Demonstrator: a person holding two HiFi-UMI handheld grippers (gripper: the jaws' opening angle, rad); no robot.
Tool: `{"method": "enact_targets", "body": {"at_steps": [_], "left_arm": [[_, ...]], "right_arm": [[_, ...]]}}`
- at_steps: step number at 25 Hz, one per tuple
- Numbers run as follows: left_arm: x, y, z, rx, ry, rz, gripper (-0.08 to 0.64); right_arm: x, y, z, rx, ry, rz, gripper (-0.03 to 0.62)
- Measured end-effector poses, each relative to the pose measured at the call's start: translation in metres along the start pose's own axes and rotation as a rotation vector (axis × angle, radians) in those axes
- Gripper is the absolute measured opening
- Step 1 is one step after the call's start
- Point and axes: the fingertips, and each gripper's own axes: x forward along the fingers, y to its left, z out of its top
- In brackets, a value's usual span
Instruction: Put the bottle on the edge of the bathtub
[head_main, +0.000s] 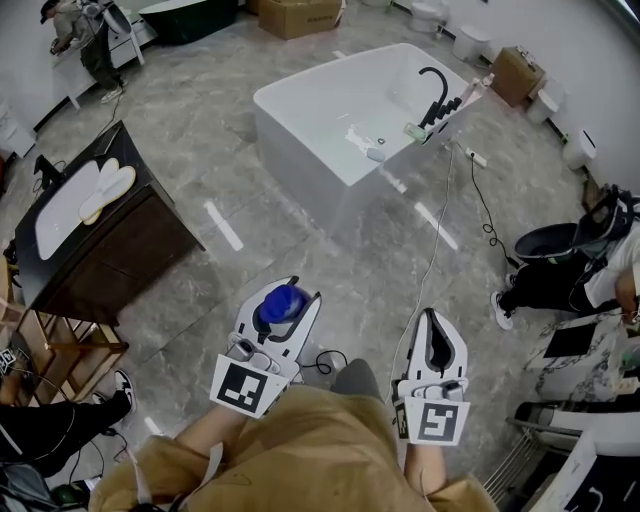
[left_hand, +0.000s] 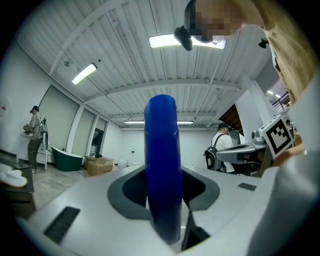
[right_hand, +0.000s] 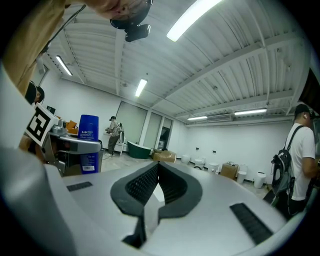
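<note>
Left tongs clamped on blue bottle, upright, well short of bathtub. Right tongs alongside, jaws together, nothing between, equally short of bathtub. Black faucet on bathtub's far rim.

Counting the things around me
I hold two hand-held grippers, the left hand-held gripper and the right hand-held gripper. I see one blue bottle, one white bathtub with one black tap, one green tub, two brown boxes, a big box and a small box, and one dark cabinet.
</note>
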Motion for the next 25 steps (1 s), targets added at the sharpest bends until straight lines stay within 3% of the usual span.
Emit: {"method": "enact_targets", "body": {"at_steps": [15,25], "left_arm": [[0.025,0.018,-0.009,0.023,-0.004,0.022,0.147],[0.117,0.035,-0.030,0.013,0.047,0.066,0.147]], "right_arm": [[0.044,-0.009,-0.014,0.021,-0.010,0.029,0.005],[0.140,-0.066,-0.036,0.049,-0.008,0.097,0.005]]}}
